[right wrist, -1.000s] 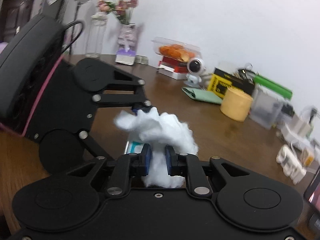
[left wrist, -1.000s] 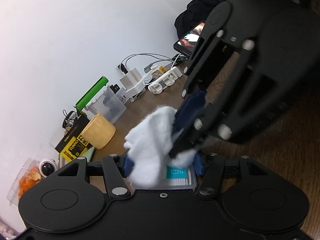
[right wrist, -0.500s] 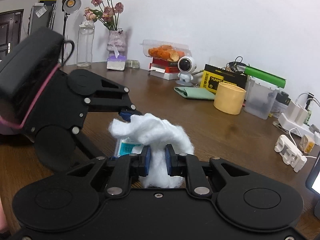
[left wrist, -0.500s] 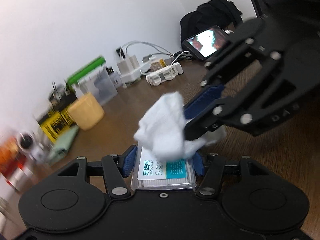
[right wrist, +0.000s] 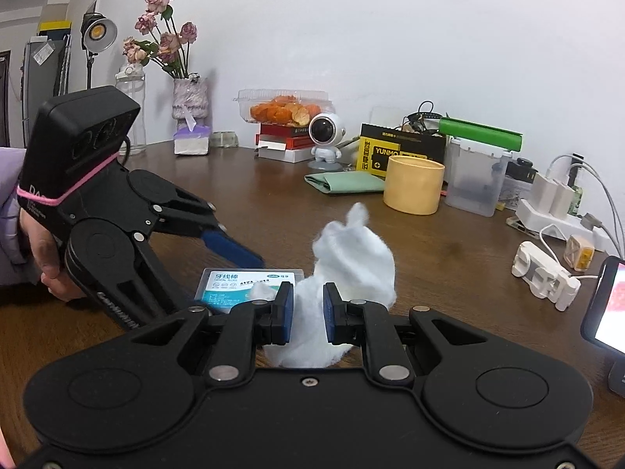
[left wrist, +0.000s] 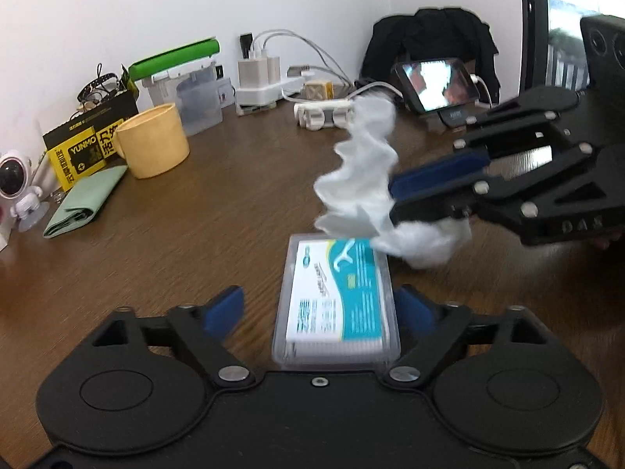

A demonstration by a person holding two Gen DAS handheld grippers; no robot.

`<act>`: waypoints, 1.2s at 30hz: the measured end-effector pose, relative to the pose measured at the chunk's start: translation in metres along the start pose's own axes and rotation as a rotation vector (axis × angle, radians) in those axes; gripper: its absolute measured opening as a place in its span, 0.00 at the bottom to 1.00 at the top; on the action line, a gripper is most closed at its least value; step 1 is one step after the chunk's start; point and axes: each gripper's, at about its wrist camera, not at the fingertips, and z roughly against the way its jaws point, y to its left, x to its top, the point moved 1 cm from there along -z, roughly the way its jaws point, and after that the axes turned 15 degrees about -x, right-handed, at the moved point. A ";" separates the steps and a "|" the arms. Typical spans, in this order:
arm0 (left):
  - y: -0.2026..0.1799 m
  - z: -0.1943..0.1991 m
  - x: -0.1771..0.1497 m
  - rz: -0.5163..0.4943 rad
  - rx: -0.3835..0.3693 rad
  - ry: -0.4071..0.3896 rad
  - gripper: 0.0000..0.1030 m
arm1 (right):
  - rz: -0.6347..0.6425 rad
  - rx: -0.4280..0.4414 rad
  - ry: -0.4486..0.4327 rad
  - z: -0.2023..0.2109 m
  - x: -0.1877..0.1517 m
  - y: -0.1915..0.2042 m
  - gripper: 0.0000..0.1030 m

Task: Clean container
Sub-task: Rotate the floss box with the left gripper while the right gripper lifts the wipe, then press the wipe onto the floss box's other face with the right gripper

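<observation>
Since the earlier frame, the left claw (left wrist: 318, 308) has let go of the clear dental floss container (left wrist: 338, 301), and its blue pads now stand clear on either side, the jaws opening with the box lying between them but not pressed. The container has gone from being pinched and lifted to lying flat on the brown wooden bench (left wrist: 195, 226), label up. The white cloth (left wrist: 361, 179) has lifted off the lid and now hangs just above the box's far end.

Reading the right wrist view from the left: a hand (right wrist: 47, 258) grips the black body of the left claw (right wrist: 234, 250), which slants down toward the container (right wrist: 250, 285); one blue finger reaches over the box's left edge. Just right of that, the right claw (right wrist: 308, 312) is clamped together on the cloth (right wrist: 351, 269), whose crumpled wad bulges up and forward past the pads, with a wisp touching the label.

Farther back on the bench (right wrist: 273, 203), from left to right, stand a vase of dried roses (right wrist: 172, 62), a small white astronaut figure (right wrist: 326, 136), a folded green cloth (right wrist: 343, 183), a yellow cup (right wrist: 414, 183), a frosted plastic jug with a green lid (right wrist: 474, 179) and white chargers (right wrist: 554, 195). A phone (right wrist: 607, 305) stands at the far right edge.
</observation>
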 end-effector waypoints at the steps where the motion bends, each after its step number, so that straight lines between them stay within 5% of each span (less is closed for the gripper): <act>1: -0.002 0.002 -0.002 -0.003 0.000 -0.002 0.84 | -0.001 0.001 -0.003 0.000 0.000 0.000 0.17; 4: 0.003 0.000 -0.002 0.027 -0.003 -0.016 0.82 | -0.005 0.014 -0.009 0.001 0.001 -0.001 0.17; 5: 0.004 -0.001 -0.002 0.034 -0.010 -0.021 0.78 | -0.011 0.025 -0.019 0.002 0.001 -0.001 0.17; 7: 0.004 -0.001 0.000 0.038 -0.022 -0.035 0.55 | -0.011 0.046 -0.032 0.004 0.001 -0.001 0.17; 9: 0.002 -0.001 0.000 0.023 -0.003 -0.040 0.55 | 0.034 0.047 -0.024 0.008 0.001 0.001 0.17; 12: -0.014 0.000 -0.002 -0.085 0.064 -0.038 0.55 | 0.094 0.055 -0.046 0.020 0.014 -0.013 0.41; 14: -0.027 0.001 -0.005 -0.183 0.119 -0.024 0.55 | 0.133 0.070 -0.064 0.022 0.026 -0.030 0.66; 16: -0.038 0.000 -0.008 -0.271 0.170 -0.010 0.55 | 0.221 0.146 -0.048 0.010 0.034 -0.043 0.67; 19: -0.045 0.000 -0.012 -0.313 0.206 -0.012 0.55 | 0.273 0.235 0.031 -0.023 0.040 -0.051 0.64; 23: -0.048 0.002 -0.017 -0.325 0.236 -0.016 0.55 | 0.288 0.279 0.123 -0.062 0.039 -0.039 0.45; 30: -0.044 0.005 -0.020 -0.335 0.275 -0.013 0.55 | 0.195 0.307 0.200 -0.077 0.014 -0.038 0.43; 32: -0.046 0.002 -0.020 -0.358 0.289 -0.014 0.55 | 0.137 0.319 0.214 -0.073 0.010 -0.040 0.18; 36: -0.050 -0.003 -0.019 -0.392 0.306 -0.022 0.55 | 0.102 0.225 0.225 -0.056 0.008 -0.036 0.05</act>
